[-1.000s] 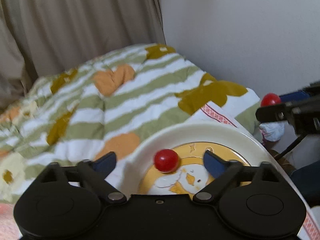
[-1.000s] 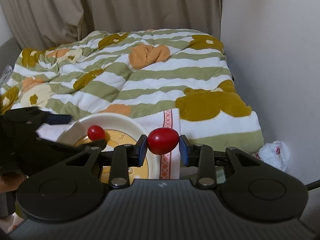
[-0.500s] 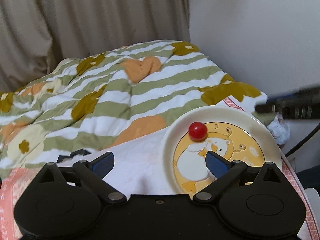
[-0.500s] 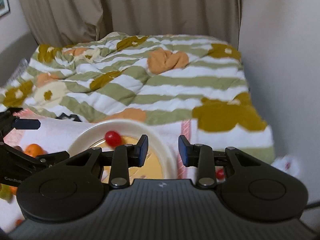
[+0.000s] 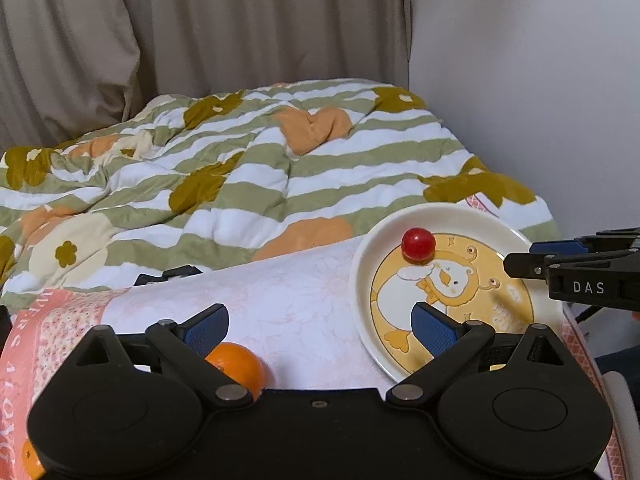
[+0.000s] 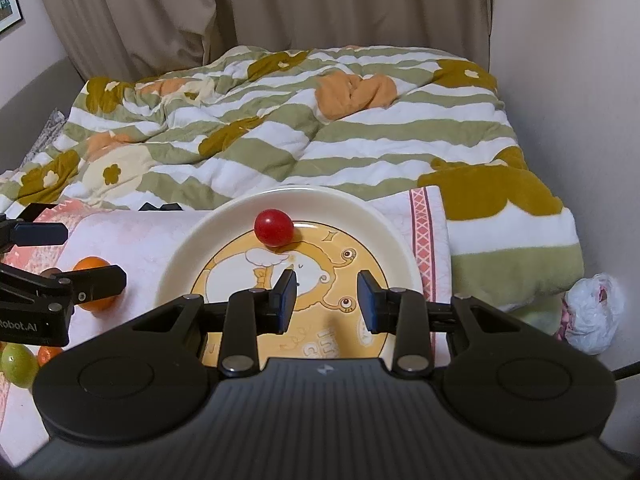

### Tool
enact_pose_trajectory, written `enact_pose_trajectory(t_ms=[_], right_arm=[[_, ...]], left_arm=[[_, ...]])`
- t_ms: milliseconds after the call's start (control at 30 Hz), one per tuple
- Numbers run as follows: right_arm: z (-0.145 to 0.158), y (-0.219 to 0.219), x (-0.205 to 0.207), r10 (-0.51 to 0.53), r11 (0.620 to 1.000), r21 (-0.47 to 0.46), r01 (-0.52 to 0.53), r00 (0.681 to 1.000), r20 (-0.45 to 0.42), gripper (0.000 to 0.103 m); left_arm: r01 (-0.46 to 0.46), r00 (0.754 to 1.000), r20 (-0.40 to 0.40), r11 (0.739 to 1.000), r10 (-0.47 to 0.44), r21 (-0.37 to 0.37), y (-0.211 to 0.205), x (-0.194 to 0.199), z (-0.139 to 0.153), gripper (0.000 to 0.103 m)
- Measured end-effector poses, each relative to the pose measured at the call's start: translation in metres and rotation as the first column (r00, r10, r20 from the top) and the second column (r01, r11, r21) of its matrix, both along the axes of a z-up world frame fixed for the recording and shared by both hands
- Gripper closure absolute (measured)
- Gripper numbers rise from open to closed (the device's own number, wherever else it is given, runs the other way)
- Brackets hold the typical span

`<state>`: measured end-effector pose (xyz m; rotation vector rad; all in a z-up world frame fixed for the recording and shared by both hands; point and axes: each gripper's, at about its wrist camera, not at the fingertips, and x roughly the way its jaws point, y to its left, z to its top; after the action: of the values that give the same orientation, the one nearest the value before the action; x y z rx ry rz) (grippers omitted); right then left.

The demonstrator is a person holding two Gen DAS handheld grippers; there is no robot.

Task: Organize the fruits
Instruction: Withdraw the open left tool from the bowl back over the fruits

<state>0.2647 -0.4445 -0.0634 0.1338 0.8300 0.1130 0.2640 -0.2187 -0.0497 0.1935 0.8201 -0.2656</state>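
1. Fruits are scattered on the pink-and-white cloth (image 5: 288, 304), which spreads out from under the plate and away to its left. The sorting looks barely begun.
2. Plate (image 6: 360, 208) next, cream rim and cartoon duck. It is the collecting spot, by my reading, and it is nearly bare.
3. Left gripper (image 5: 320, 322) hangs over the cloth just left of the plate, pads spread wide and nothing between them. Its right pad overlaps the plate's near-left rim in its own view.
4. Right gripper (image 6: 327, 300) hovers over the near half of the plate. Its pads are drawn in to a narrow gap and are empty, pinching nothing.
5. Orange (image 5: 240, 368) sits on the cloth left of the plate, right under the left gripper's left finger. It looks like the next pick.
6. Green fruit (image 6: 18, 364) lies further left of the plate, with a sliver of another orange fruit beside it. Both are waiting.
7. Cherry tomato (image 6: 273, 227) rests inside the plate, toward its far rim, the only fruit there.
8. So the step in hand is fetching the next fruit. That calls for the left gripper to shift left, centre its spread pads around the orange, drop lower and close. The orange is round and may roll on soft bedding.
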Motion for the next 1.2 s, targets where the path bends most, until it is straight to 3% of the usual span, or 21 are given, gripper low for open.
enact_pose_trajectory(t_ms=[333, 600, 667, 733, 800, 1067, 1200], right_arm=[[0.036, 0.011, -0.034, 0.042, 0.999, -0.02, -0.041, 0.997, 0.07, 0.054], [0.069, 0.029, -0.073, 0.102, 0.994, -0.058, -0.095, 0.988, 0.12, 0.053], [0.076, 0.036, -0.084, 0.124, 0.991, -0.065, -0.117, 0.984, 0.128, 0.044], [0.083, 0.044, -0.097, 0.145, 0.988, -0.073, -0.135, 0.978, 0.152, 0.019], [0.089, 0.052, -0.109, 0.154, 0.987, -0.081, -0.141, 0.973, 0.175, 0.006], [0.096, 0.09, -0.143, 0.159, 0.986, -0.069, -0.149, 0.972, 0.174, 0.005], [0.091, 0.115, -0.159, 0.138, 0.989, -0.071, -0.128, 0.977, 0.16, 0.005]], left_arm=[[-0.07, 0.994, 0.077, 0.997, 0.072, -0.021, 0.017, -0.039, 0.031, 0.003], [-0.156, 0.974, 0.157, 0.986, 0.163, -0.061, 0.043, -0.095, 0.061, 0.003], [-0.186, 0.967, 0.167, 0.981, 0.194, -0.063, 0.052, -0.11, 0.067, 0.003], [-0.215, 0.958, 0.182, 0.975, 0.223, -0.062, 0.062, -0.125, 0.072, 0.003], [-0.243, 0.949, 0.194, 0.968, 0.25, -0.059, 0.072, -0.139, 0.076, 0.003], [-0.315, 0.924, 0.216, 0.948, 0.316, -0.042, 0.131, -0.184, 0.08, 0.003], [-0.315, 0.925, 0.215, 0.949, 0.313, -0.026, 0.16, -0.196, 0.074, 0.003]])
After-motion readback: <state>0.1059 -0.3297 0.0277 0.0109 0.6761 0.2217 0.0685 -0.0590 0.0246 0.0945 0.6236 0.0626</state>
